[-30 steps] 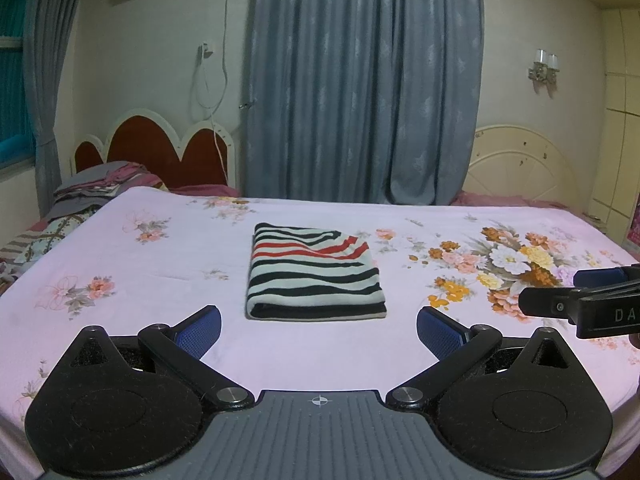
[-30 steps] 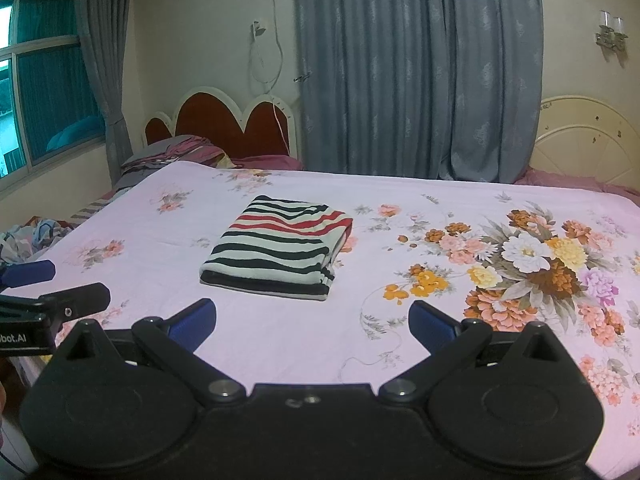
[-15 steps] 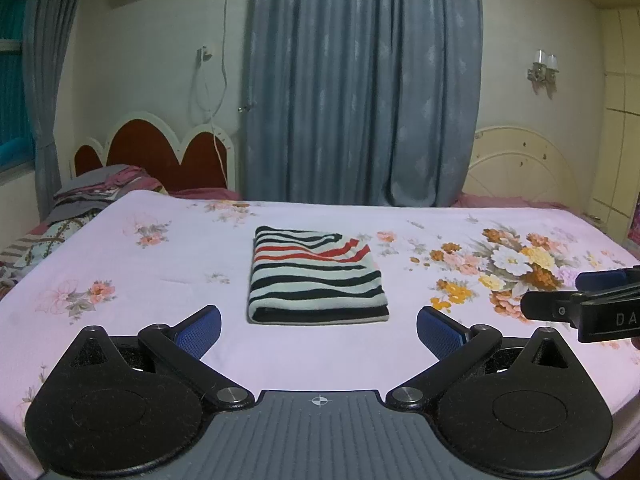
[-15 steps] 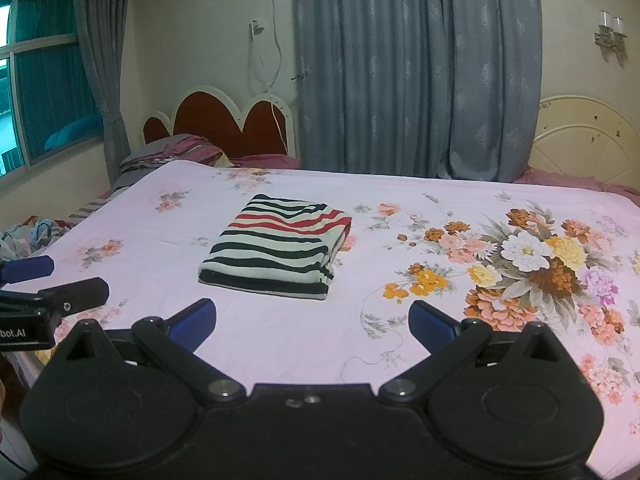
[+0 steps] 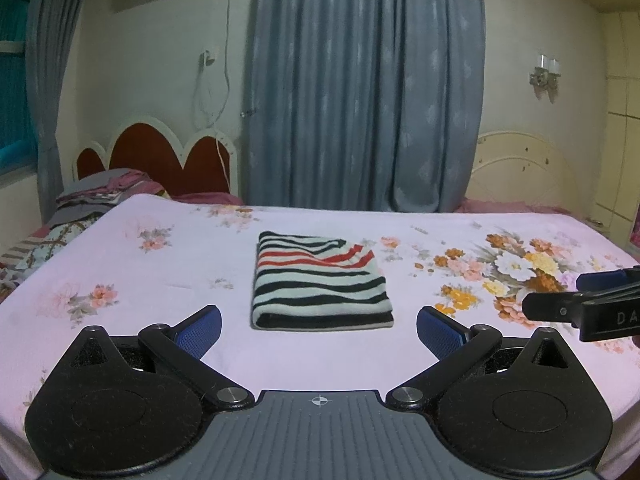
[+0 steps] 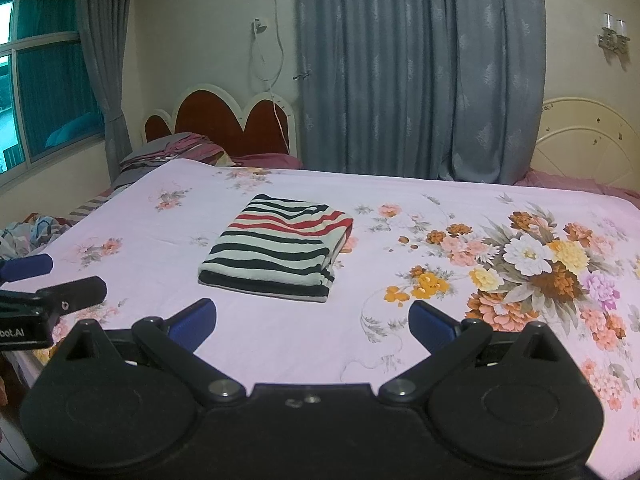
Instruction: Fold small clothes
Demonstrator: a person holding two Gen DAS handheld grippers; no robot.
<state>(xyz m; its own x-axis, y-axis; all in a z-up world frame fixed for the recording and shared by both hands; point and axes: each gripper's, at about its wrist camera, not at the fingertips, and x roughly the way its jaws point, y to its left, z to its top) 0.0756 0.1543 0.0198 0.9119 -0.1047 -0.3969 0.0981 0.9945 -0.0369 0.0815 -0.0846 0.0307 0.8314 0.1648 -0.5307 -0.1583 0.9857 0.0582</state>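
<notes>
A striped garment (image 5: pixel 320 282) in black, white and red lies folded into a neat rectangle on the pink floral bedsheet (image 5: pixel 160 280). The right wrist view shows the same garment (image 6: pixel 280 250) left of centre. My left gripper (image 5: pixel 319 330) is open, held back from the garment's near edge, nothing between its blue pads. My right gripper (image 6: pixel 312 322) is open too, off to the garment's right and nearer than it. Each gripper's tips show at the side of the other view: right gripper (image 5: pixel 580 300), left gripper (image 6: pixel 48 280).
A pile of bedding (image 5: pixel 92 200) lies by the red headboard (image 5: pixel 160 156) at the far left. Grey curtains (image 5: pixel 360 100) hang behind the bed. A cream headboard (image 5: pixel 524 176) stands at the far right. Crumpled cloth (image 6: pixel 24 232) lies beyond the bed's left edge.
Both grippers have drawn back slightly from the bed, so the folded garment looks a little farther away. The garment itself has not moved, and both grippers stay open.
</notes>
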